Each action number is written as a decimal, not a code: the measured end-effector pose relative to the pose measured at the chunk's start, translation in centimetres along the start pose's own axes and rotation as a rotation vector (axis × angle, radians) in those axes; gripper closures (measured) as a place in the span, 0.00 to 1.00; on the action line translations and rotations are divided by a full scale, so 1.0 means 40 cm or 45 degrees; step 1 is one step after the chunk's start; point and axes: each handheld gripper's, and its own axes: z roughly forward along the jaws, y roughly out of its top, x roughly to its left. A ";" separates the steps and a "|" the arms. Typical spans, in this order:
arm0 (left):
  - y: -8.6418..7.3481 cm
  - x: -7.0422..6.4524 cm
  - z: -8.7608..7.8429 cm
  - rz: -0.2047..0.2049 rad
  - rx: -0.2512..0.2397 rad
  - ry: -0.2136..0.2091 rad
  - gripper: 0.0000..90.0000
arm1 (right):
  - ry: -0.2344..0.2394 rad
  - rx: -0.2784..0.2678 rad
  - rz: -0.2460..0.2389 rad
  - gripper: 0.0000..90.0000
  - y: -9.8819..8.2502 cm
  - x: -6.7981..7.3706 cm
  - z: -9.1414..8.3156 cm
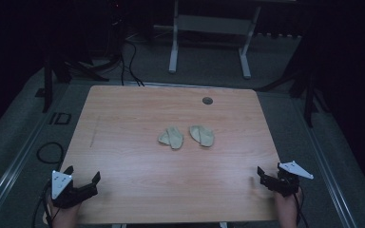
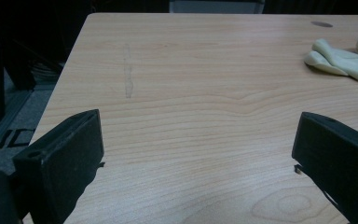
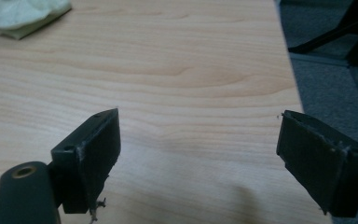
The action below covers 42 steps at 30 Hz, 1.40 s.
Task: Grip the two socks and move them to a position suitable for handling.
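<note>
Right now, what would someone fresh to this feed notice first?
Two pale beige crumpled cloth pieces sit side by side, slightly apart, mid-way across the light wooden table: the left cloth piece and the right cloth piece. At the near corners, the left hand-held gripper and the right hand-held gripper rest with jaws open and nothing between them, both well short of the cloths.

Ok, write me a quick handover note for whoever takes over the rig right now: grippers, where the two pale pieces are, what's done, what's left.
Left gripper: open, holding nothing, at the table's near left corner.
Right gripper: open, holding nothing, at the near right corner.
Left pale cloth piece and right pale cloth piece: lying side by side mid-table, apart from each other, far from both grippers.
Done: nothing visible; neither piece is touched.
Left: probably reach in and handle both pieces.
</note>
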 end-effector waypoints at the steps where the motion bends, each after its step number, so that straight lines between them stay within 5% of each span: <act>1: -0.001 -0.002 0.004 -0.005 0.006 -0.007 0.02 | 0.002 0.009 -0.006 0.15 0.000 0.003 -0.001; 7: 0.002 -0.008 0.007 0.009 0.002 -0.022 0.02 | 0.015 0.000 -0.017 0.15 0.002 0.011 -0.010; 13: 0.004 -0.022 0.012 0.032 -0.003 -0.065 0.02 | 0.047 0.081 -0.049 0.15 0.013 0.031 -0.006; 18: 0.004 -0.030 0.013 0.033 0.006 -0.080 0.02 | 0.145 0.166 -0.033 0.16 0.038 0.047 0.014; 42: 0.004 -0.042 0.012 0.040 0.013 -0.107 0.02 | 0.261 0.186 -0.144 0.15 0.137 0.169 0.091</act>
